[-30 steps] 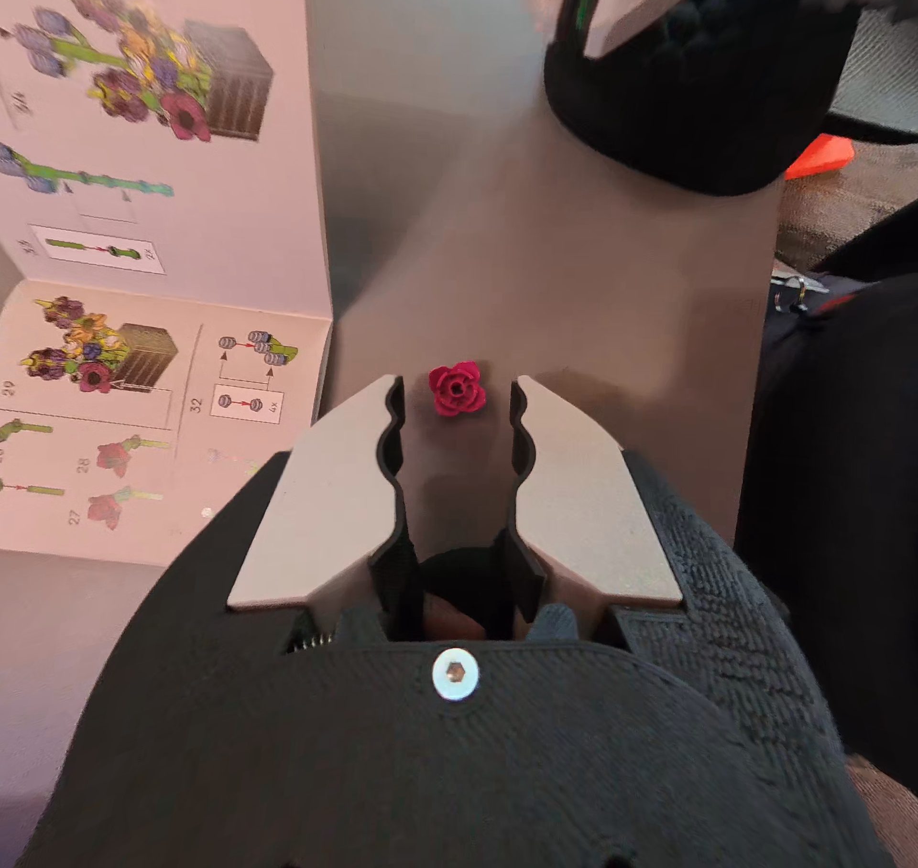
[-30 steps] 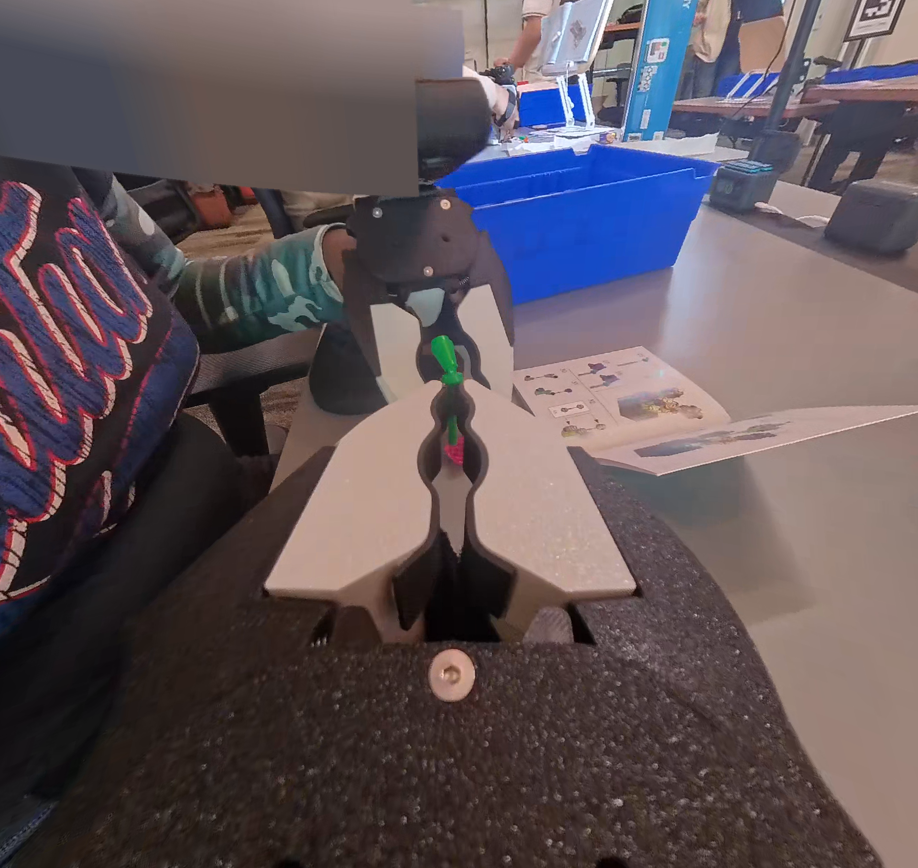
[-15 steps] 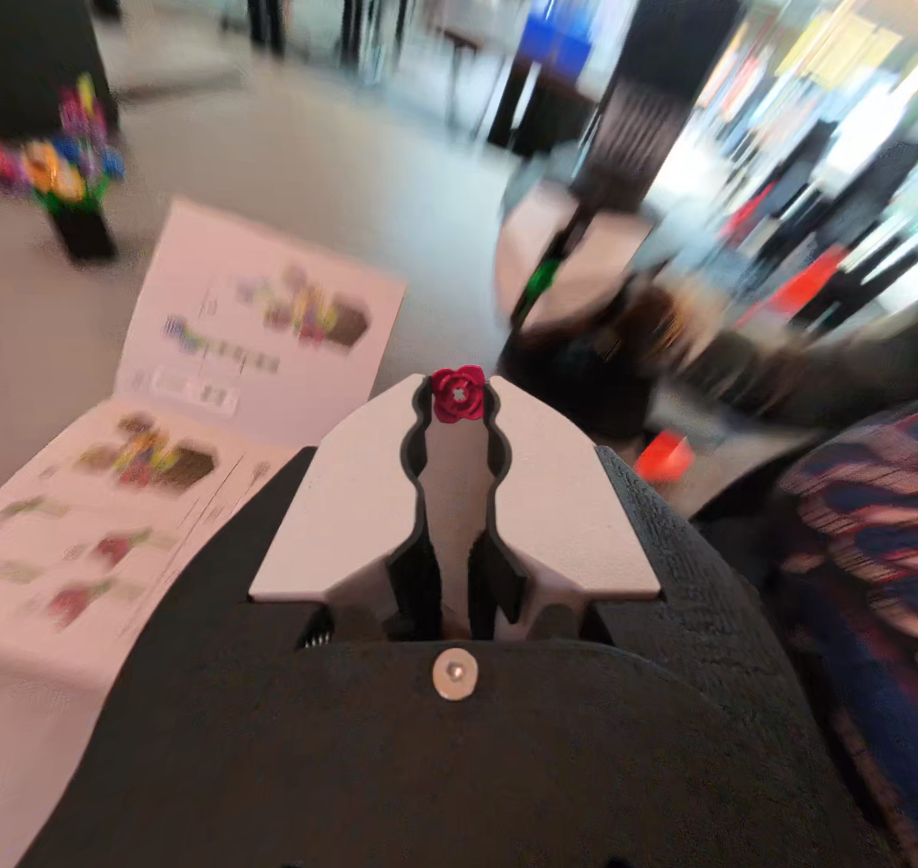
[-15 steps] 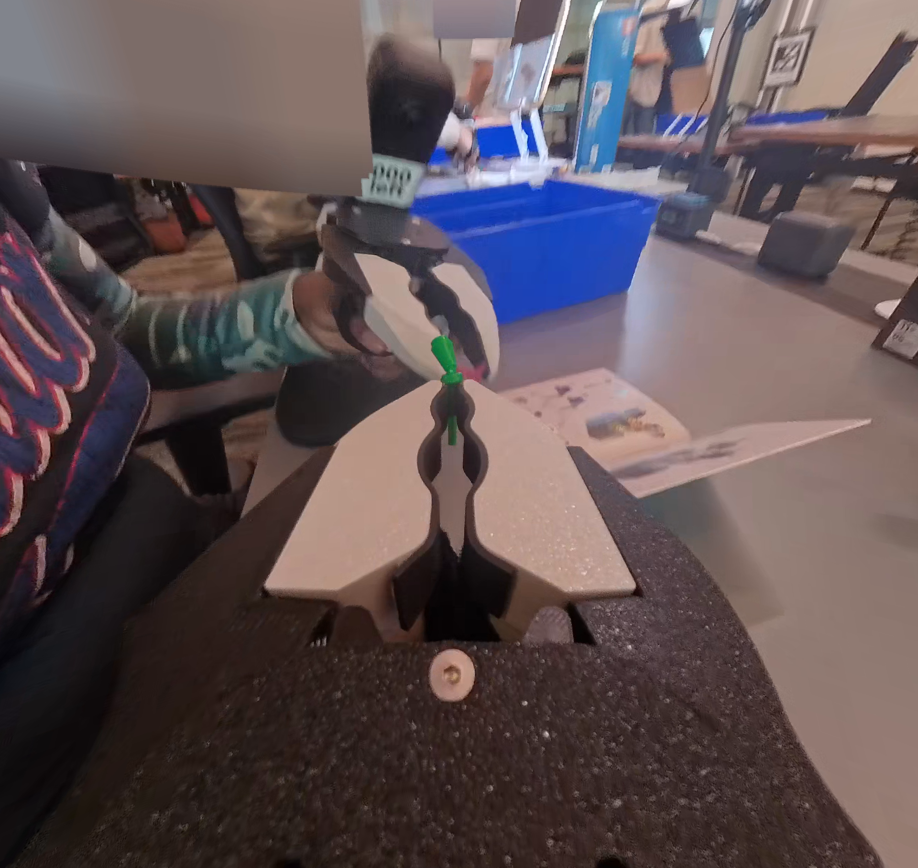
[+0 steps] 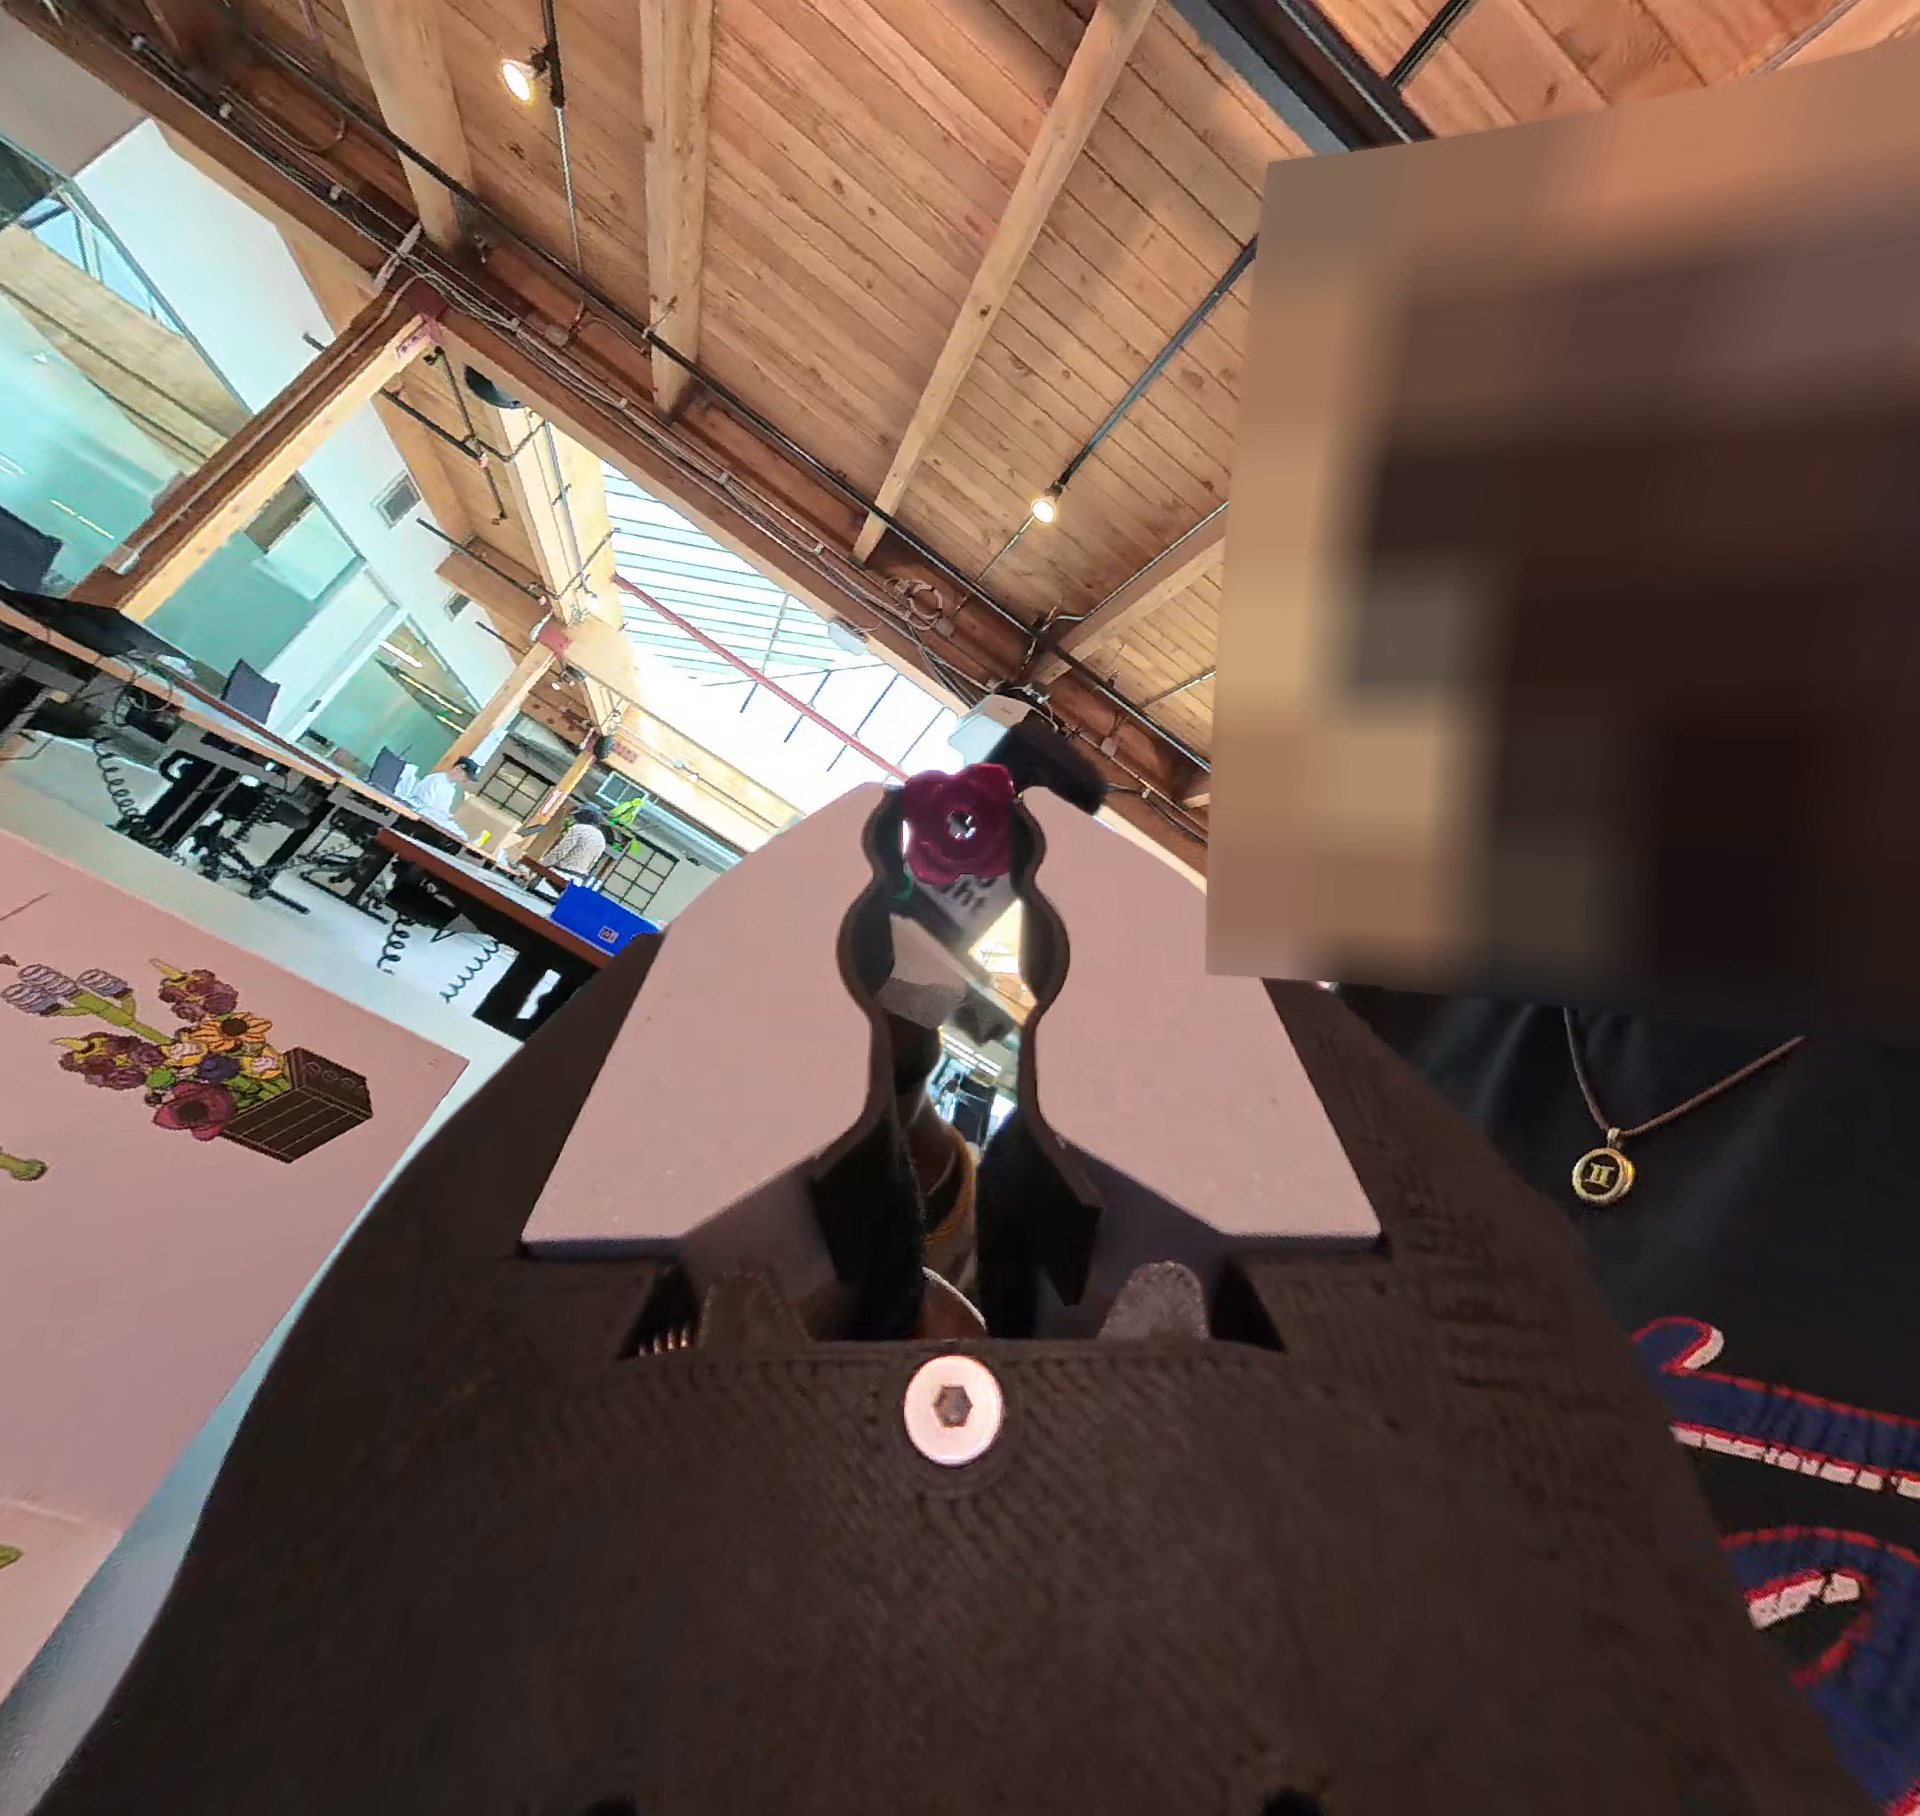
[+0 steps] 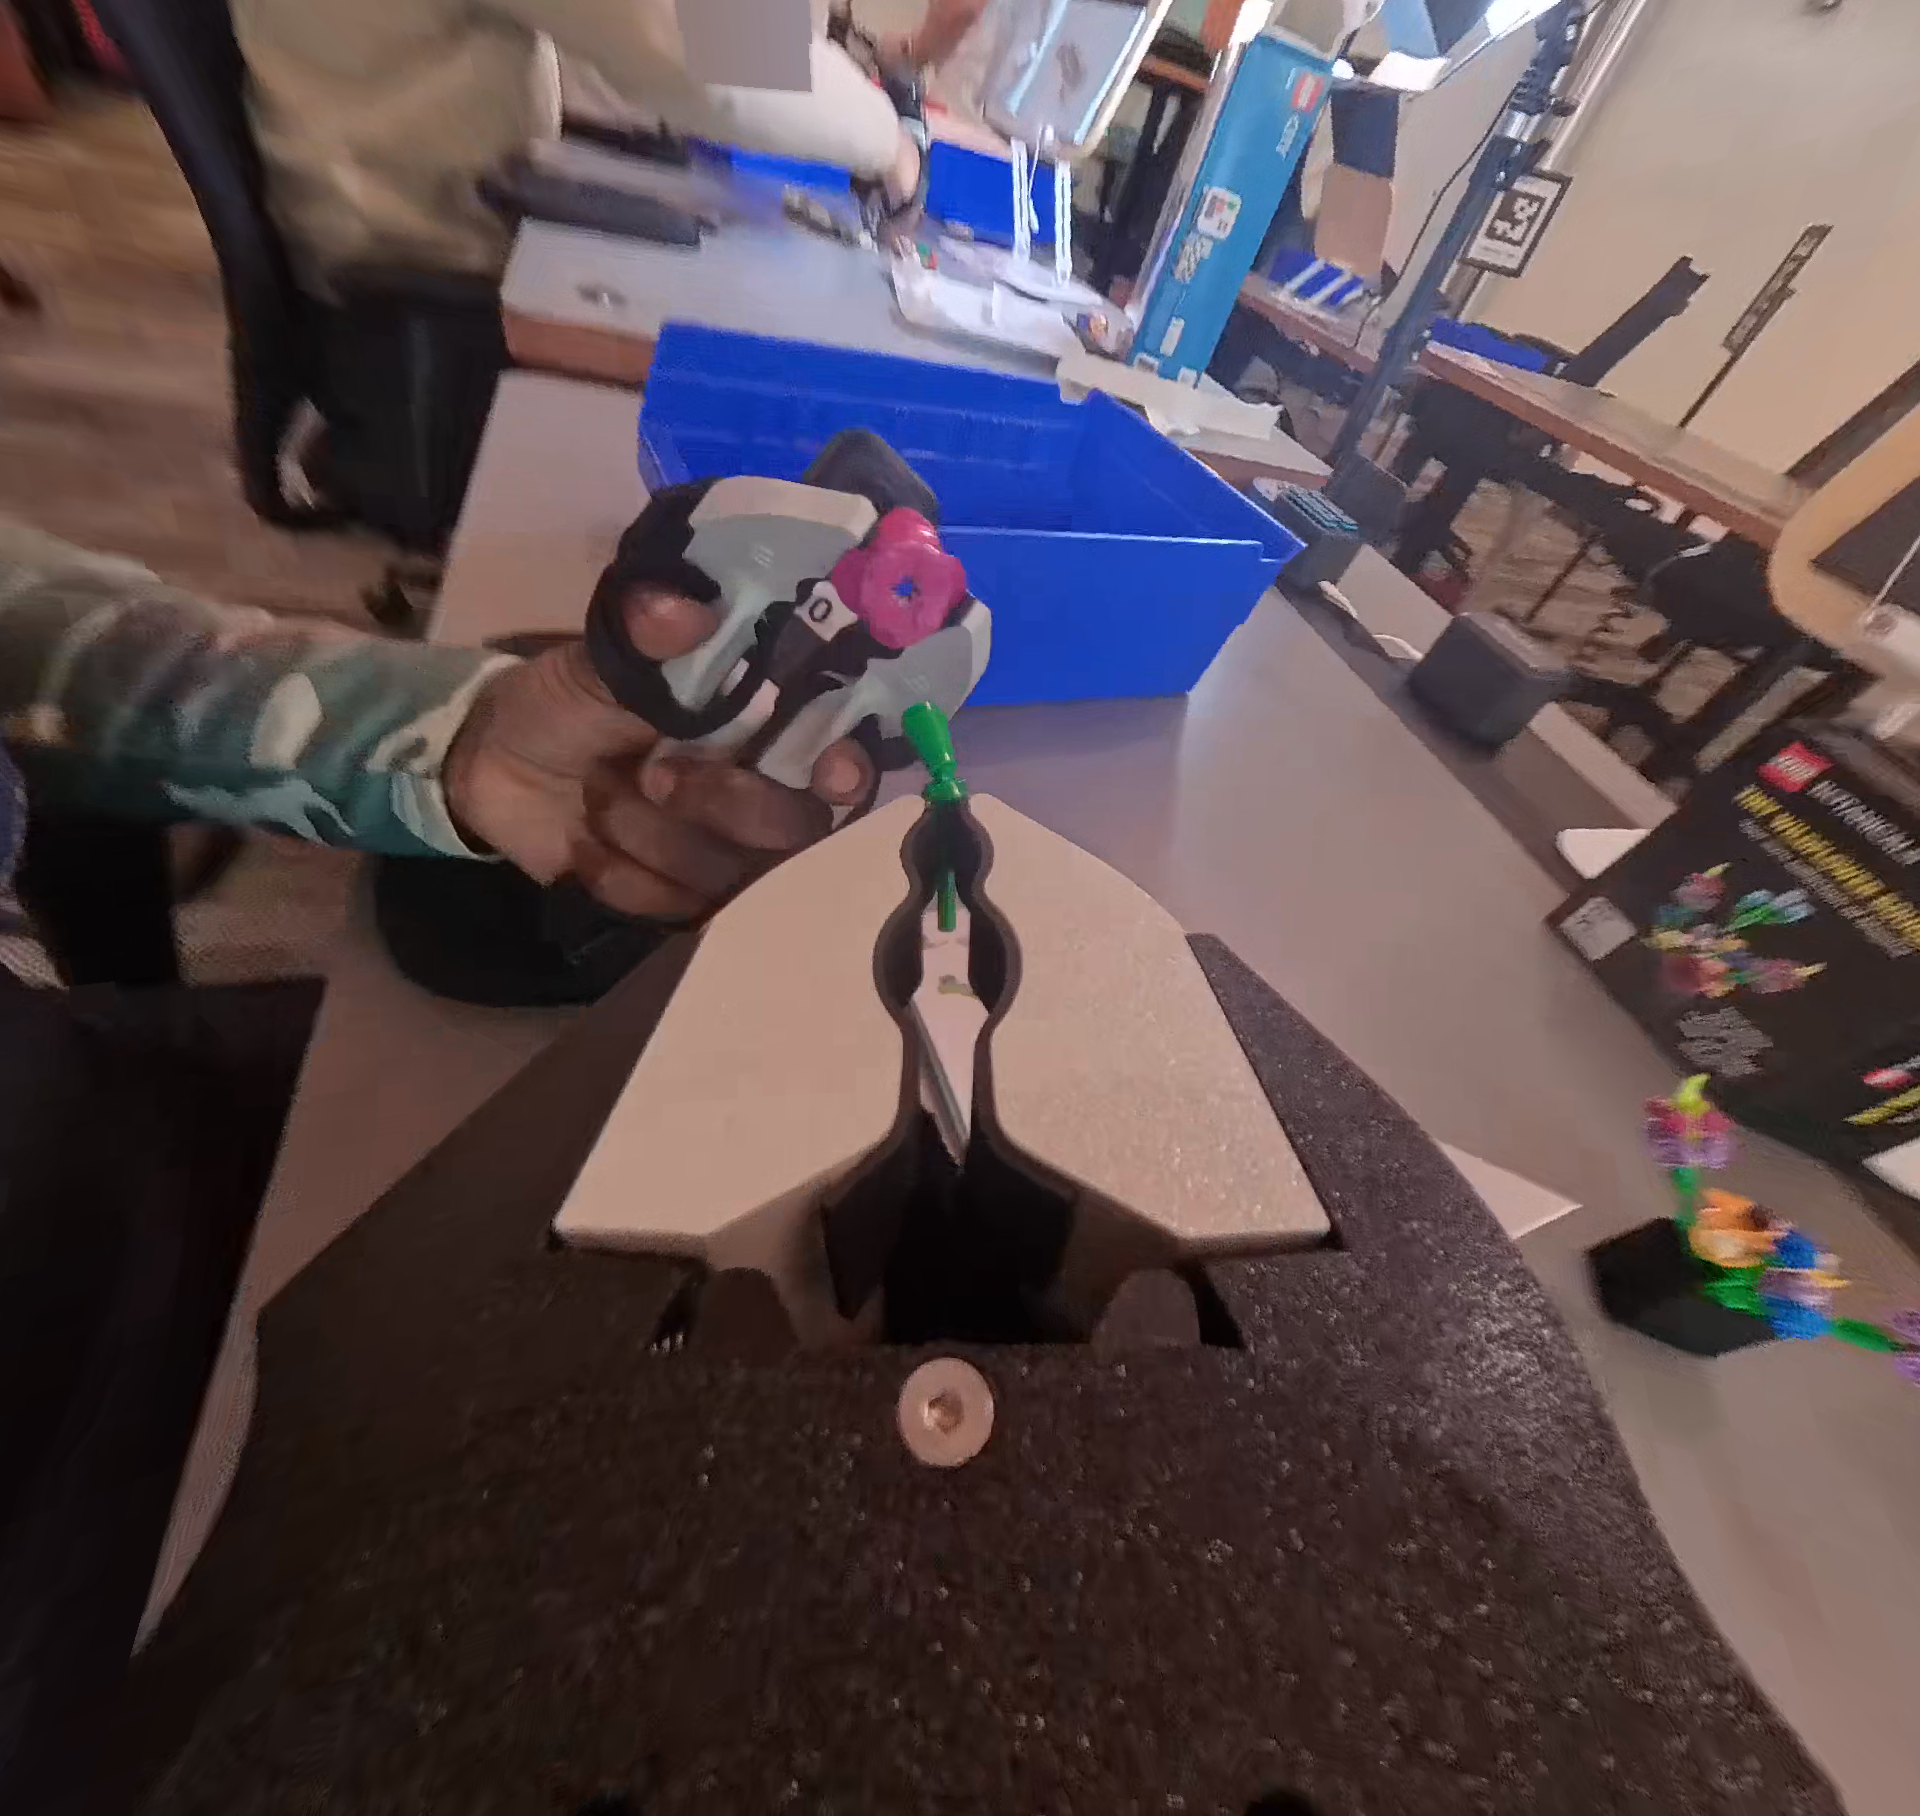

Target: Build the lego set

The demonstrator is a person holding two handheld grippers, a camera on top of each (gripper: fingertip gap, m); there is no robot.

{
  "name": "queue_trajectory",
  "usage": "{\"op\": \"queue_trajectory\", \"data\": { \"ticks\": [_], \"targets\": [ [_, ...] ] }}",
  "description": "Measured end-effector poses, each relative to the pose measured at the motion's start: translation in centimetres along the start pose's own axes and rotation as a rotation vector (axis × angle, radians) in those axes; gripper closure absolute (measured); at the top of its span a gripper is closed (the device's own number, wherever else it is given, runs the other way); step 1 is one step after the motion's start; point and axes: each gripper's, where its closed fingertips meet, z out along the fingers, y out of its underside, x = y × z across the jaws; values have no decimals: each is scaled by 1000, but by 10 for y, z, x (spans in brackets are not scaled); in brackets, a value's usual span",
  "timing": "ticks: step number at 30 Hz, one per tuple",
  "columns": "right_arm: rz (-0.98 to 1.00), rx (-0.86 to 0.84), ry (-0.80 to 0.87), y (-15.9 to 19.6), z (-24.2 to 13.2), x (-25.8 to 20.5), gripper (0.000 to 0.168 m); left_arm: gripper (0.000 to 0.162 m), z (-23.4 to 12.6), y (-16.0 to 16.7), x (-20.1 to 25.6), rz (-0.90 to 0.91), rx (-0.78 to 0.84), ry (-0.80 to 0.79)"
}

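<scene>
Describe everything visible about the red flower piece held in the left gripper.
The red flower piece is a small, glossy plastic rose with rounded, layered petals and a small hole at its centre. It sits pinched at the very tips of the left gripper, lifted off the table, its face turned toward the right gripper's camera. Nothing else visibly touches it.

Left wrist view: my camera sits close behind the left gripper point(image 5: 956, 821), tilted steeply upward; wooden ceiling point(image 5: 831, 208) fills the upper frame, instruction booklet point(image 5: 156, 1195) lower left.

Right wrist view: my camera sits close behind the right gripper point(image 6: 948, 810), facing roughly level across the grey table point(image 6: 1299, 831); blue bin point(image 6: 1039, 519) at centre.

Shared: the magenta flower piece point(image 5: 954, 824) point(image 6: 898, 578), held by the left gripper point(image 6: 894, 613), appears in both; the two views face each other.
</scene>
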Motion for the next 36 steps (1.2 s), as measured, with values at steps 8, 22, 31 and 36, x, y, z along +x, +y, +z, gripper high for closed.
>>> {"op": "queue_trajectory", "data": {
  "ticks": [8, 22, 31, 36],
  "targets": [
    [-163, -100, 82, -13, 5, -3, 166, 143, -3, 4, -2, 56, -25, -36],
    [-241, -196, 174, -6, 8, 2, 166, 143, -4, 8, -7, 101, -56, -88],
    [-320, -326, 230, 7, 5, 5, 166, 143, -5, 16, -15, 200, -136, -193],
    [-181, -275, 291, 5, 10, 7, 165, 143, -6, 8, -16, 181, -56, -210]
  ]
}}
